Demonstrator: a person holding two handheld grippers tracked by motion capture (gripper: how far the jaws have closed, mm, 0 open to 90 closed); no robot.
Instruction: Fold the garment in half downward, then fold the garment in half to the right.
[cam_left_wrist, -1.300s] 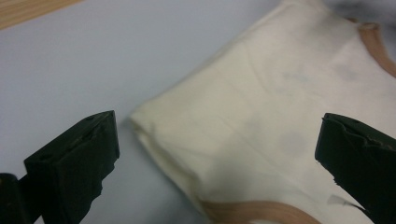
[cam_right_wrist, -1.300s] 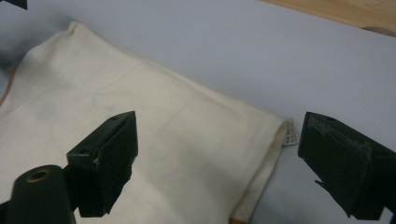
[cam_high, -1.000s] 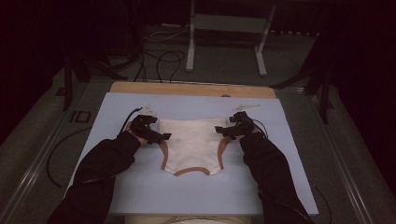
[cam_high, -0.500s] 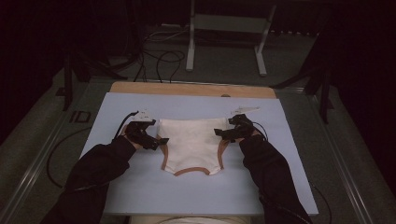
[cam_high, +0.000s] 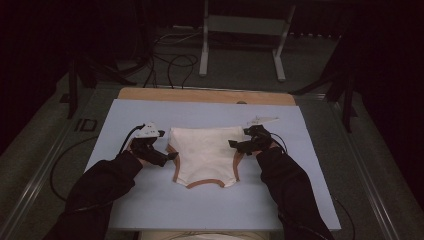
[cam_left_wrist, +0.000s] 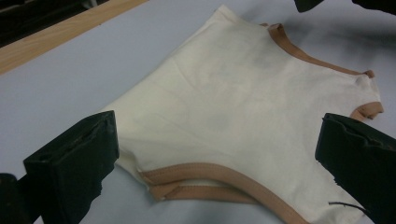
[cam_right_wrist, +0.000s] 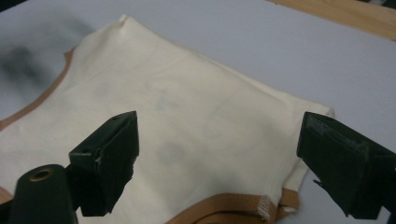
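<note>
While both black-sleeved forearms come in from the near edge in the high view, the left gripper (cam_high: 167, 156) sits just beside the left side of a cream garment (cam_high: 205, 155) and the right gripper (cam_high: 237, 145) at its right side. Each claw stands wide apart, holding nothing. The garment lies flat near the middle of a pale blue mat (cam_high: 150, 200), trimmed with tan edging (cam_high: 205, 183) along its near edge and leg openings. Nothing lies on the cloth between the two grippers.

Beyond the mat runs a strip of wooden tabletop (cam_high: 200, 95), and farther off a metal stand (cam_high: 240, 30) and loose cables (cam_high: 170, 60) lie on the dark floor.

Up close, the left gripper view shows the tan band doubled at the near corner (cam_left_wrist: 205, 184) and faint grey smudges on the cloth. From the right gripper view, stitching shows at the band's end (cam_right_wrist: 264, 203).
</note>
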